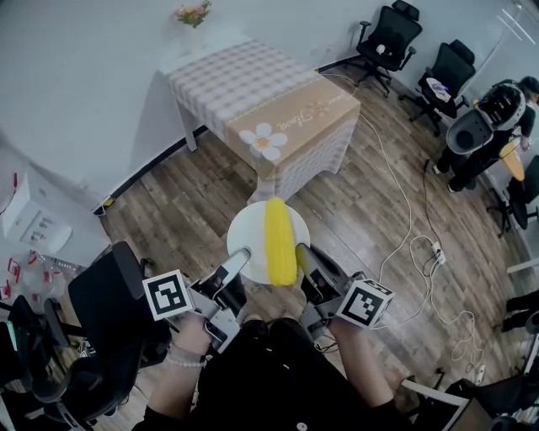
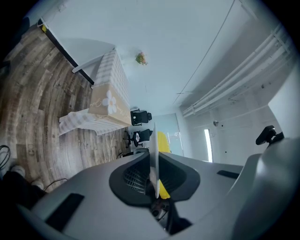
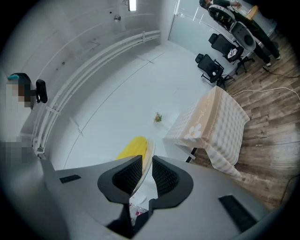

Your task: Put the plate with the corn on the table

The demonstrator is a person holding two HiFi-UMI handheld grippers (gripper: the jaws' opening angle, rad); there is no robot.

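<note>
A white plate (image 1: 251, 231) with a yellow corn cob (image 1: 280, 238) lying on it hangs in the air over the wooden floor, short of the table (image 1: 253, 88). My left gripper (image 1: 239, 261) is shut on the plate's near left rim. My right gripper (image 1: 303, 257) is shut on its near right rim. In the left gripper view the plate (image 2: 153, 157) stands edge-on between the jaws, with the corn (image 2: 163, 143) behind it. The right gripper view shows the plate rim (image 3: 148, 161) pinched between the pads and the corn (image 3: 132, 147) to its left.
The table has a checked cloth, a tan runner with a daisy print (image 1: 265, 141) and a small flower vase (image 1: 193, 15) at the far end. Office chairs (image 1: 389, 38) stand at the right, a black chair (image 1: 109, 303) at my left, and cables (image 1: 417, 244) lie on the floor.
</note>
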